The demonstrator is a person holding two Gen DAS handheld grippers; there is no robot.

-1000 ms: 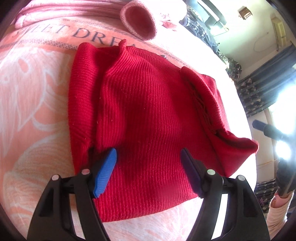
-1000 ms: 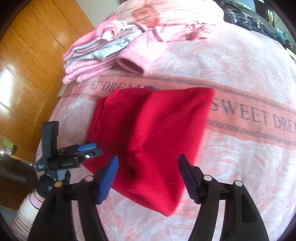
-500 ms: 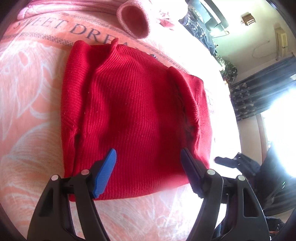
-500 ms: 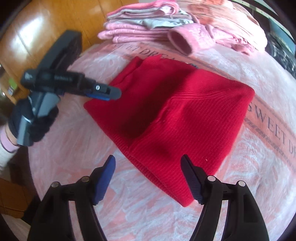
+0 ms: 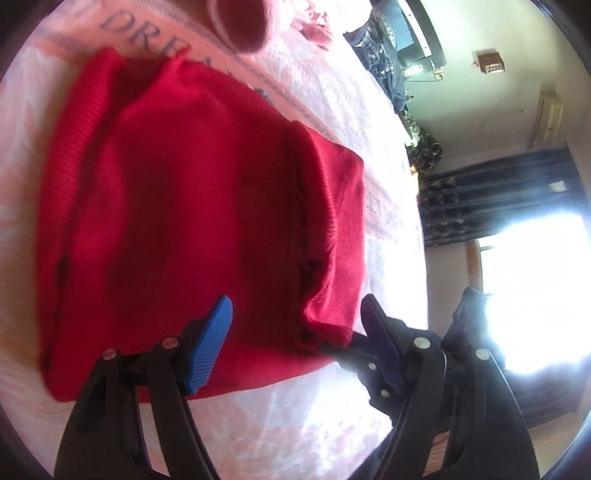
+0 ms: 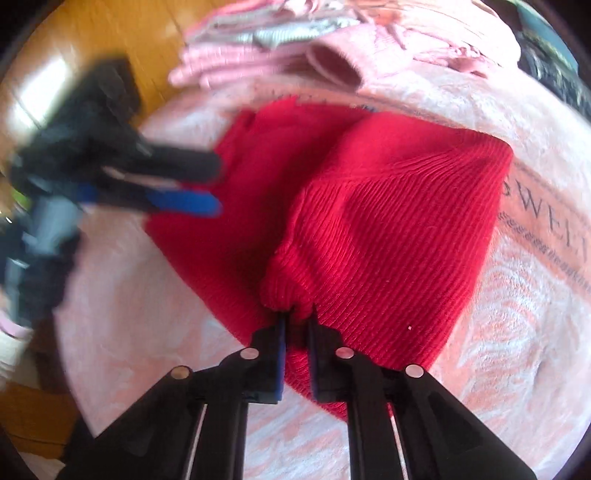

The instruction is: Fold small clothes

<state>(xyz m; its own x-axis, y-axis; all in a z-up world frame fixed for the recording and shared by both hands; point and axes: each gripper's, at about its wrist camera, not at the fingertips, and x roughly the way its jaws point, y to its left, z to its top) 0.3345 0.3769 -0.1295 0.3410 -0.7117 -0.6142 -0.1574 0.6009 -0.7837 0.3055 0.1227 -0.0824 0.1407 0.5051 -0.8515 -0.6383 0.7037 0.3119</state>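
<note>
- The red knit garment (image 6: 388, 221) is of ribbed wool-like fabric, folded in a rough rectangle. It lies on a pink fleecy blanket (image 6: 517, 332) with a pale leaf pattern, which covers the bed.
- The right gripper (image 6: 295, 325) has its blue-padded fingers almost closed, and they pinch a bunched fold at the near edge of the garment. In the left wrist view the same gripper (image 5: 354, 343) reaches in at the garment's lower right corner.
- The left gripper (image 5: 295, 325) is wide open above the near hem of the garment and holds nothing (in the right wrist view it is blurred (image 6: 177, 184)).
- Half a second ago the right gripper was open and hovered before the hem; now it has closed on the cloth. The left gripper stays open.
- On the blanket's band one can read "SWEE" (image 6: 546, 221); the other view shows "DRE" (image 5: 140, 35).
- Behind the garment there is a pile of folded pink clothes (image 6: 258, 44), with a rolled pink cuff (image 6: 332, 64) in front.
</note>
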